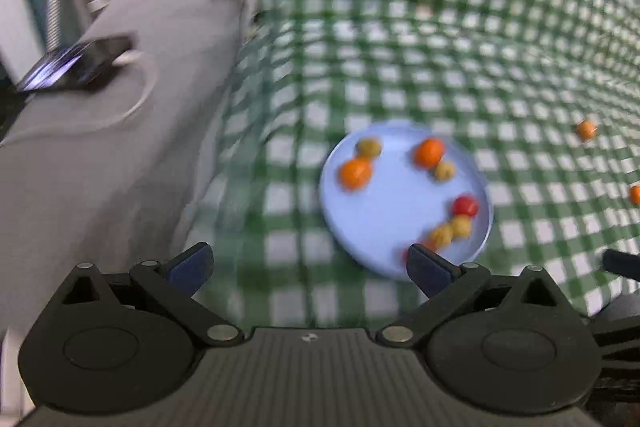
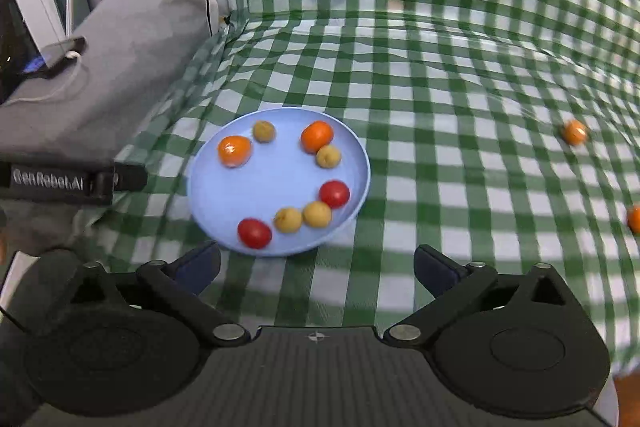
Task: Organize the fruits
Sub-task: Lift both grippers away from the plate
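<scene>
Both grippers, left (image 1: 308, 263) and right (image 2: 316, 265), stand wide open and empty; eight fruits sit in the plate (image 2: 352, 155), gathered, while two oranges (image 2: 575, 131), probably unsorted, lie near the cloth's (image 2: 440, 67) right edge.

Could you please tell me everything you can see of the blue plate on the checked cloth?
The blue plate is round, pale blue and smooth, plastic-looking, with a low raised rim. It lies flat on the green-and-white checked cloth. Eight small fruits rest in it: two orange, two red, four yellowish. Neither gripper touches it.
</scene>
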{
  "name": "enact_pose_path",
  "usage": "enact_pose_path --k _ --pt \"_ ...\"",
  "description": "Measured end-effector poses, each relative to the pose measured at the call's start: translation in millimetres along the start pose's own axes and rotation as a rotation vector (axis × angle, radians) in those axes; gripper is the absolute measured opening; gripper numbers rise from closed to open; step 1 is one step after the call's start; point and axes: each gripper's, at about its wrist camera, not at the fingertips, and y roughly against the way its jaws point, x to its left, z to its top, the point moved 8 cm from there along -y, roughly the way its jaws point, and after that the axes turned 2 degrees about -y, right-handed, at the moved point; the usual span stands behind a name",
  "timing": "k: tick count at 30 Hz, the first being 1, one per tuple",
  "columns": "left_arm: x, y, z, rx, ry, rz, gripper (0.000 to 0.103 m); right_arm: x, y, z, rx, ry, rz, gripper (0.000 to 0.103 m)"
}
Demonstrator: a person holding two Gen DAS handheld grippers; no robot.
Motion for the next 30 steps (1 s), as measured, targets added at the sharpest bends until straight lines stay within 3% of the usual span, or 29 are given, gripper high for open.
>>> enact_pose_path --k 4,12,30 --pt "-4 26 -23 0.018 0.011 -0.042 0.103 3 38 -15 -0.015 -0.077 -0.001 0.102" --pt "-17 66 -42 -0.008 0.003 -0.041 0.103 10 90 -37 -0.079 -0.123 -0.017 0.102" --pt "-33 110 -62 -0.086 -0.054 -0.04 0.103 15 137 -47 -0.167 -0.132 -0.014 0.102"
